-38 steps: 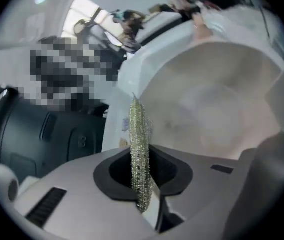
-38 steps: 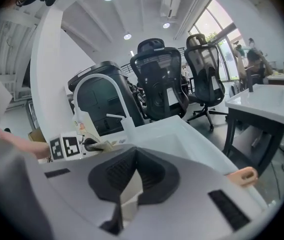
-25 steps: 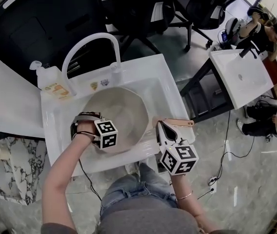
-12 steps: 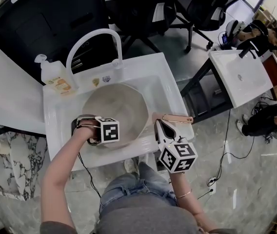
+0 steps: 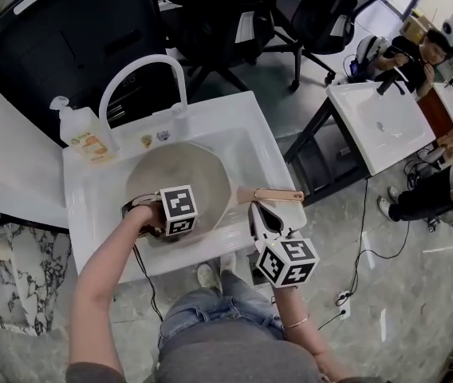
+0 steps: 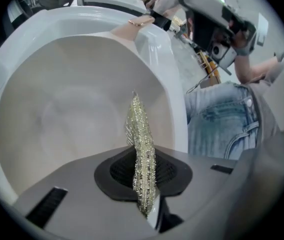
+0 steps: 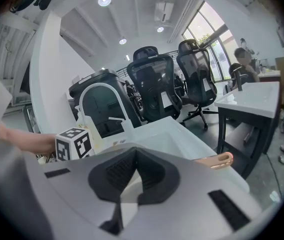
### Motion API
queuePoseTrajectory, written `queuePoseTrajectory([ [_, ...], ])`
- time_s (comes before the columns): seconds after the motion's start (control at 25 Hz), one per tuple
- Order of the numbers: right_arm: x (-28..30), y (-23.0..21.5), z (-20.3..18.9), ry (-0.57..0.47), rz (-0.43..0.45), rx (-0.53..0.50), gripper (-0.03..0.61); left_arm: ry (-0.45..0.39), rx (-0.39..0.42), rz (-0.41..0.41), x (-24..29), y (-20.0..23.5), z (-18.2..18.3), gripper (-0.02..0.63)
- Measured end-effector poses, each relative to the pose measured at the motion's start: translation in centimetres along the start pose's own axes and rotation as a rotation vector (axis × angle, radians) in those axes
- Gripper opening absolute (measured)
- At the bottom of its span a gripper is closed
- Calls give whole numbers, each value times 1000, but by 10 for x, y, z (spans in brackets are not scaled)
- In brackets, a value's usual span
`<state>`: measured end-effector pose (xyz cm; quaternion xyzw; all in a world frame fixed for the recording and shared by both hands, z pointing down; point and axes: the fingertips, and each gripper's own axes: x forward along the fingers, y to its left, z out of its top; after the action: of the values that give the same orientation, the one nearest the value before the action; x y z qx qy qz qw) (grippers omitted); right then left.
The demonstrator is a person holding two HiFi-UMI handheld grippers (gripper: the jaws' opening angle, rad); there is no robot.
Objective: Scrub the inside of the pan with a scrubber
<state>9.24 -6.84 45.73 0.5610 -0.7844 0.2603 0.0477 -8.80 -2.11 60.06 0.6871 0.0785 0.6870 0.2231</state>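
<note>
A beige pan (image 5: 183, 174) lies in the white sink (image 5: 246, 126), its copper-coloured handle (image 5: 278, 195) reaching right over the sink's rim. My left gripper (image 5: 171, 228) hangs over the pan's near side, shut on a silvery mesh scrubber (image 6: 141, 144) that stands on edge between the pads. Beyond the scrubber, the left gripper view shows the pan's pale inside (image 6: 67, 114). My right gripper (image 5: 262, 215) sits just in front of the handle with its jaws together and nothing between them. In the right gripper view the handle's end (image 7: 219, 160) shows to the right of that gripper (image 7: 132, 176).
A curved white faucet (image 5: 143, 74) rises at the sink's back, with a soap bottle (image 5: 83, 138) at its left. A second white sink (image 5: 378, 122) on a black frame stands to the right, with people beyond it. Black office chairs (image 5: 322, 14) stand behind.
My left gripper with the scrubber has slid a little to the right along the pan's near side. The right gripper has stayed by the handle. The head camera shifted slightly.
</note>
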Motion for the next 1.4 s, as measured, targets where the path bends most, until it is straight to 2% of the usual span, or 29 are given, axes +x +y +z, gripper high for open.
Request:
queuePoseTrajectory([
  [0.32,-3,-8,1,2,-3,1,11,-310,-160,-182,-12,-8,60,60],
  [0.56,2,-11,5,6,8,-1,11,-479,-240,-231,-28,-7,96,60],
  [0.8,9,-15,9,12,21,-2,11,-673,-362,-315,-46,5,117,60],
  [0.96,17,-15,13,20,38,-10,11,-853,-463,-408,-64,13,127,60],
  [1.08,27,-13,16,30,54,-21,11,-1027,-559,-457,-79,27,131,60],
  [1.16,33,-12,18,38,65,-30,11,-1160,-623,-453,-90,40,130,60],
  [1.24,39,-12,19,46,72,-37,11,-1289,-672,-415,-102,51,126,60],
  [1.32,46,-14,22,51,73,-41,11,-1403,-698,-321,-115,61,118,60],
  [1.4,54,-15,24,55,74,-42,11,-1489,-710,-179,-126,70,104,60],
])
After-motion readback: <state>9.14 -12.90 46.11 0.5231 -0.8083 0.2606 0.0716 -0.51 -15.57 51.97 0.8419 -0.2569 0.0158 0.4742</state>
